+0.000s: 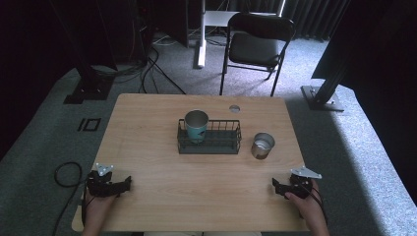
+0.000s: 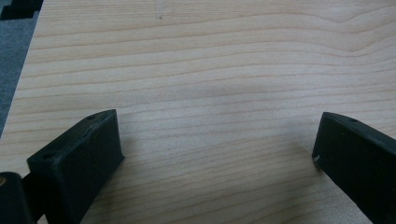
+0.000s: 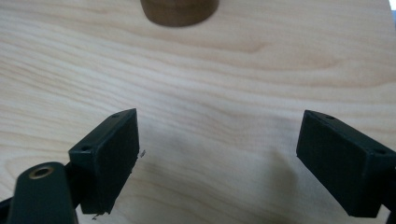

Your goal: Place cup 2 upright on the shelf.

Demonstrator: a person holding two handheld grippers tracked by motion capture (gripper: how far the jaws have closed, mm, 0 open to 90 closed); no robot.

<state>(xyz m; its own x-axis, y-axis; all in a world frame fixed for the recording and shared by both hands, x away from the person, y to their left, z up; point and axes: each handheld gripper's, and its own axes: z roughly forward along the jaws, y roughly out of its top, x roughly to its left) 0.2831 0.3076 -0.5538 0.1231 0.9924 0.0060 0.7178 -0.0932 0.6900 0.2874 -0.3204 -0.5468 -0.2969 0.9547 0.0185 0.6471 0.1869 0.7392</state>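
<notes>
Left tool (image 1: 129,183) rests at the near left corner of the table (image 1: 162,196), jaws spread wide w/ nothing between them, just bare wood in the left gripper view (image 2: 215,140). Right tool (image 1: 274,186) sits at the near right corner, jaws likewise wide apart & empty (image 3: 217,154). Nearest thing to it: a steel cup (image 1: 262,145), upright on the table, just right of the black wire basket (image 1: 231,145) and apart from it; its base shows at the top edge of the right gripper view (image 3: 180,11). Basket is mid-table; a second cup w/ a teal band (image 1: 196,126) stands upright in the basket's left end. Behind the basket, past the far table edge, a black folding chair (image 1: 255,46).
</notes>
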